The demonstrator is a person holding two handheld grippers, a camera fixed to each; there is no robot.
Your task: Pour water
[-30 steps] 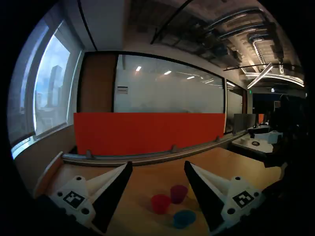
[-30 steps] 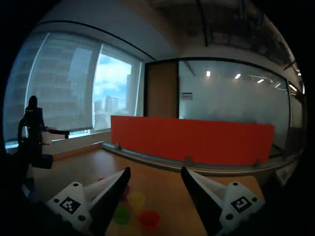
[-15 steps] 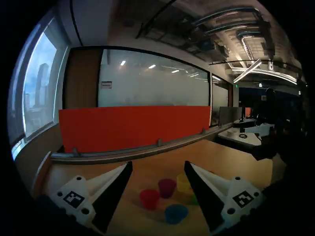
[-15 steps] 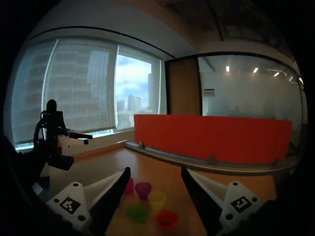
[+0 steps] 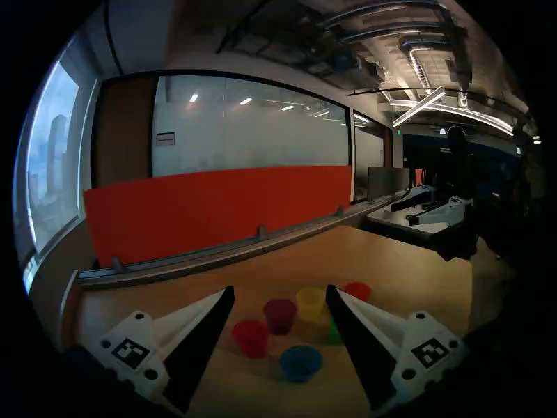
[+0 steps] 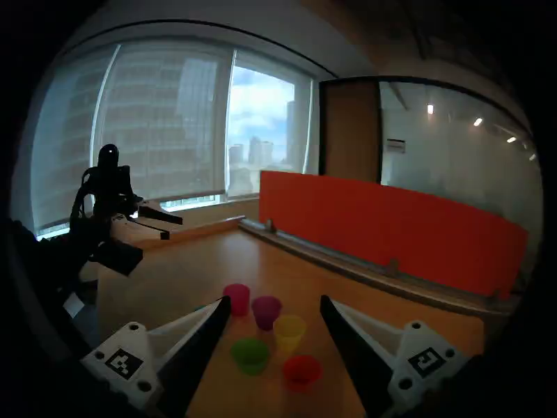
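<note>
Biggest thing I've got is the wooden worktop [image 5: 390, 265], running out under both tools. Its near edge is cut off in both views. Behind it is a big window [image 6: 174, 132] w/ city towers outside, then a frosted glass wall [image 5: 250, 132]; whatever's behind it is too hazy to read. An orange divider panel [image 5: 216, 205] stands on a grey rail along the worktop's far edge.

The left tool [image 5: 278, 287] is released, fingers spread wide, nothing btwn them. The right tool [image 6: 273, 298] is the same, spread & gripping nothing. In the right gripper view I also see the left tool at far left above the worktop's end. It's mostly a dark silhouette, and the hand holding it is too dark to make out. In the left gripper view the right tool sits at far right, equally dim.

The cups all stand upright on the worktop in a tight cluster ahead of both tools, touched by neither. The left gripper view gives me a red cup [image 5: 250, 336], purple cup [image 5: 280, 315] & yellow cup [image 5: 310, 303] in a slanting row, w/ a blue cup [image 5: 301, 362] nearest the camera. The green cup [image 6: 250, 354] is plain in the right gripper view, but in the other view it's half hidden behind the finger on the picture's right. An orange-red cup [image 6: 301, 370] sits just beside the yellow one. In the right gripper view the blue cup is almost wholly hidden behind a finger. I can't see inside any cup, so contents: can't tell.
</note>
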